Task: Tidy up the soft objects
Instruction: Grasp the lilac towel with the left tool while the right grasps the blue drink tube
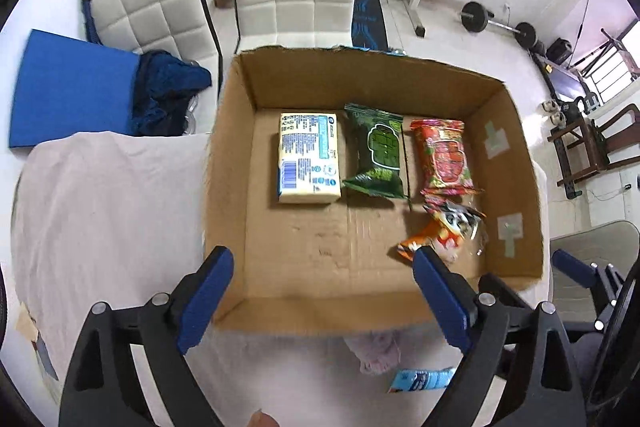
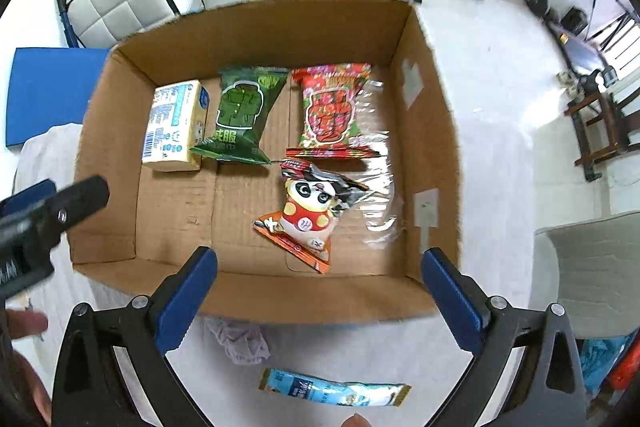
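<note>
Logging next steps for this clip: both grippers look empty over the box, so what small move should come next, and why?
Probably lower the right gripper toward the light blue packet on the white cloth and close on it. Both grippers are open and hold nothing, the cardboard box already holds four packs, and that packet lies outside it, just in front of the near wall, beside a crumpled pink item.

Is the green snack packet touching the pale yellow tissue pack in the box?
Touching: in the right wrist view, the green snack packet's lower corner overlaps the pale yellow tissue pack.
</note>
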Tool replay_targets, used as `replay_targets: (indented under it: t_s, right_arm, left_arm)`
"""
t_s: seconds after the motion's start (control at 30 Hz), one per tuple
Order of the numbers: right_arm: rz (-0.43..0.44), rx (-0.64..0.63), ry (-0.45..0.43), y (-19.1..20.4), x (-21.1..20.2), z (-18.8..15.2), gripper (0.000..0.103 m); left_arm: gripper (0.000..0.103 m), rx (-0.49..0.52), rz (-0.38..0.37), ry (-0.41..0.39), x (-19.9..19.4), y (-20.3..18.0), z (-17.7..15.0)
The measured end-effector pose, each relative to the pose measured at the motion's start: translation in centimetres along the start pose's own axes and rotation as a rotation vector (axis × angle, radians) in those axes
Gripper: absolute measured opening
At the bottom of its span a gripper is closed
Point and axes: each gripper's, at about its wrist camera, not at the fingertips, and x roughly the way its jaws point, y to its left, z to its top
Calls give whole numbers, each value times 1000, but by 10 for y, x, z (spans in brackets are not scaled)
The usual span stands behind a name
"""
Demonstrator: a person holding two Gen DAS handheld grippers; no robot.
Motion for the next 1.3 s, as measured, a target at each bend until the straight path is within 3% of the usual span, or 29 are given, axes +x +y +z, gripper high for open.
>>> replay_targets:
  t_s: [0.47,0.77,0.93,1.1,1.2,1.3]
  right_arm:
    - [39,-11,-145,-11,-96,-53,103]
    - [64,-41,-201,-17,-132,-64,103]
    - [77,-127,-93,-30,-93,-83,103]
    - [42,-287,167,-31,9,-124,103]
    - [19,-373,274,-22,62,-148,103]
    - [3,-455,327,-8,94,-168,98]
  left_arm:
    - [92,18,52,-175,-89,-24,-45]
    - [92,-11,63,-205,-108,-29,-57]
    - [92,-55,114,-144,-81,-22,-90]
    - [92,-114,131,34,-20,-8,-134]
    - [92,-135,154,108,7,-3,-155]
    - [92,-144,171,159,25,0,-169]
